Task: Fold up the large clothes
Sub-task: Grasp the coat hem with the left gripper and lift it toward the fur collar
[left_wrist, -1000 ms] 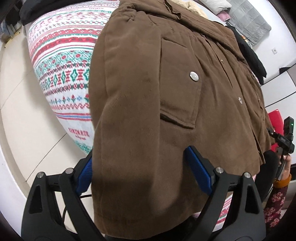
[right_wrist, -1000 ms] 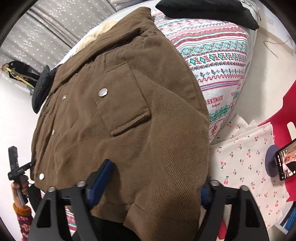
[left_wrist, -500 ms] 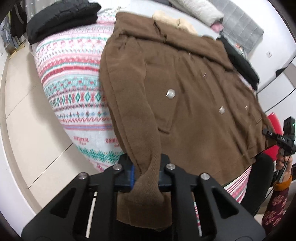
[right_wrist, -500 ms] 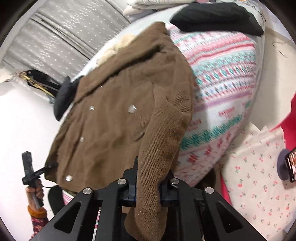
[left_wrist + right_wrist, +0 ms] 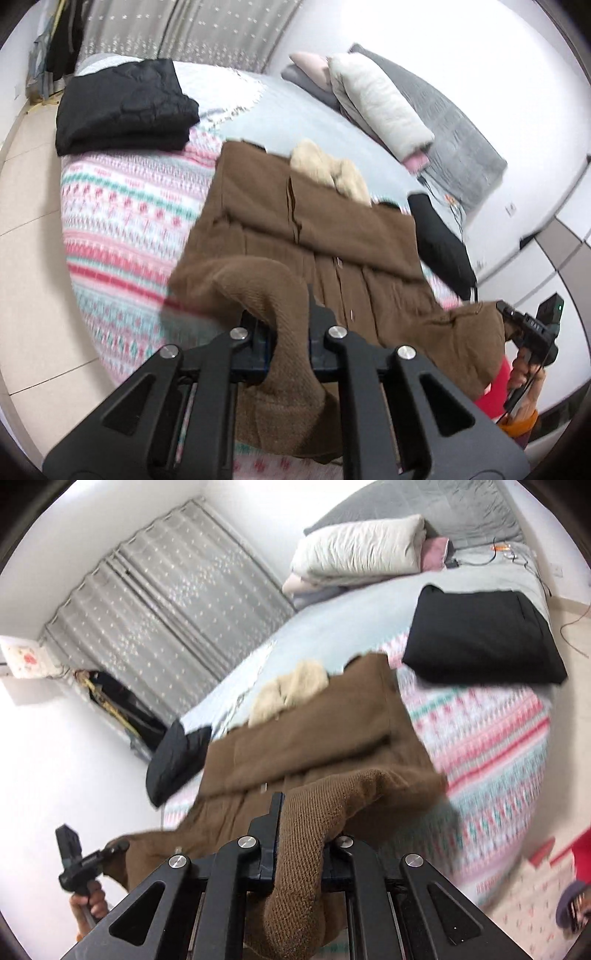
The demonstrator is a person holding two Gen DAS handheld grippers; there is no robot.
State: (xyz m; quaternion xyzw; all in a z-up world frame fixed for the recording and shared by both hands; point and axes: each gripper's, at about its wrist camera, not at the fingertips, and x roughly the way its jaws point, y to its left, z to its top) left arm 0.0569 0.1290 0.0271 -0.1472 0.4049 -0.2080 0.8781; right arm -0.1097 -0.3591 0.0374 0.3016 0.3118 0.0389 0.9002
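The patterned bed carries the brown jacket, its hem raised off the near edge. The left gripper and right gripper are each clamped on ribbed hem. Uneven lifting would likely skew the fold.

one brown coat, two black bundles (both folded)

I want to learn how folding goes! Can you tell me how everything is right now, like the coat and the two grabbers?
brown coat: lying on the bed, bottom corners lifted.
left gripper: shut on the coat's ribbed hem.
right gripper: shut on the ribbed hem too.
black clothes: folded, on the bed.
white pillow: stacked by the headboard.
curtain: drawn shut.
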